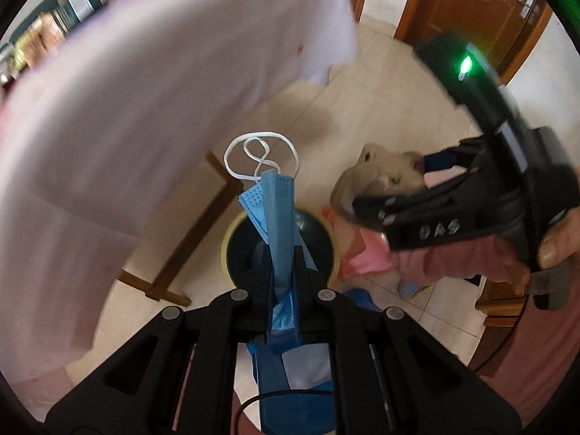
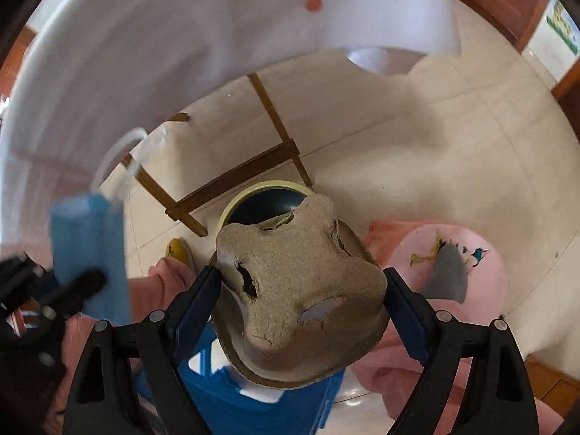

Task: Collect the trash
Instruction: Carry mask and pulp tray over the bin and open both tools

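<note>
My left gripper (image 1: 283, 253) is shut on a folded blue face mask (image 1: 281, 217) with white ear loops, held above a round bin (image 1: 235, 239) with a yellow rim and dark liner on the floor. My right gripper (image 2: 302, 279) is shut on a torn brown pulp-cardboard tray (image 2: 297, 290), also above the bin (image 2: 253, 190). In the left wrist view the right gripper (image 1: 366, 199) with the tray (image 1: 377, 177) is at the right. In the right wrist view the mask (image 2: 87, 246) and left gripper show blurred at the left.
A table with a white cloth (image 1: 145, 108) hangs over the upper left, its wooden legs (image 2: 235, 177) beside the bin. A pink stool (image 2: 453, 264) stands to the right. Beige tiled floor (image 2: 435, 145) and wooden doors (image 1: 471, 7) lie beyond. A blue object (image 2: 275, 406) is below.
</note>
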`<state>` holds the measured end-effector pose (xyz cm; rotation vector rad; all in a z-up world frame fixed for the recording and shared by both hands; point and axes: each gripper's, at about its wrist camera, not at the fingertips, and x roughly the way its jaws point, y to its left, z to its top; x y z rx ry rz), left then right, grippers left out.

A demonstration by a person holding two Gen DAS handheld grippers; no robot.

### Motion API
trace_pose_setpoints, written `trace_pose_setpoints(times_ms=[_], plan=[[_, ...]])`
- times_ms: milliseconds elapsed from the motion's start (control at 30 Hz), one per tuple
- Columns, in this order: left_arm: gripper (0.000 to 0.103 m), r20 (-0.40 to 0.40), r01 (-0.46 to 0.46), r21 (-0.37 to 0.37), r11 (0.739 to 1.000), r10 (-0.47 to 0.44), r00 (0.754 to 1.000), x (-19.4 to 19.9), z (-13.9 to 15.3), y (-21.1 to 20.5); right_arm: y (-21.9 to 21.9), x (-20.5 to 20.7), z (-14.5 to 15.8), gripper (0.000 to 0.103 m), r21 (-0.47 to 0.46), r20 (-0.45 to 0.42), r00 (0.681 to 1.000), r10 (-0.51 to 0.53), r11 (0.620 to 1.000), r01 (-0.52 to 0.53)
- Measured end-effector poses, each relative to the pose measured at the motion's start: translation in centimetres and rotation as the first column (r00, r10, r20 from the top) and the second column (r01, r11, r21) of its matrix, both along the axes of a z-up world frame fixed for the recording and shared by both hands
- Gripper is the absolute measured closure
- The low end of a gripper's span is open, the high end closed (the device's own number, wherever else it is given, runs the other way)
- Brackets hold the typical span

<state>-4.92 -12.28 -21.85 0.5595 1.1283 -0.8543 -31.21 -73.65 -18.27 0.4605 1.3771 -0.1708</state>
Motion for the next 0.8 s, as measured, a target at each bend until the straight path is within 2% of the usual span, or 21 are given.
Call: trace_pose_setpoints(times_ms=[67, 200, 333, 533, 800], plan=[[0.098, -0.017, -0.004, 0.028, 1.0, 0.005, 1.0, 0.7, -2.0, -0.5, -0.5, 0.7, -1.0, 0.014, 0.035, 0.008, 1.0, -0.024, 0.999, 0.024], [0.098, -0.058, -0.002, 0.074, 0.997, 0.006, 0.998, 2.0, -5.7, -1.2, 0.5, 3.4, -3.0, 0.014, 0.03, 0.019, 1.0, 0.012, 0.999, -0.012], [0.097, -0.079, -0.014, 0.128, 0.992, 0.025, 0.997, 4.3, -9.2, -1.9, 2.1, 4.8, -5.0, 0.014, 0.034, -0.022, 0.998, 0.051, 0.998, -0.051], [0.097, -0.102, -0.046, 0.138, 0.989, 0.061, 0.993, 6.3, -10.9, -1.8, 3.0, 6.4, -6.1, 0.012, 0.082, -0.027, 0.999, 0.041, 0.996, -0.038], [0.095, -0.059, -0.064, 0.168, 0.984, 0.074, 0.996, 6.9, -11.5, -2.6, 2.3, 7.4, -9.1, 0.009, 0.147, -0.041, 0.999, -0.032, 0.988, 0.038]])
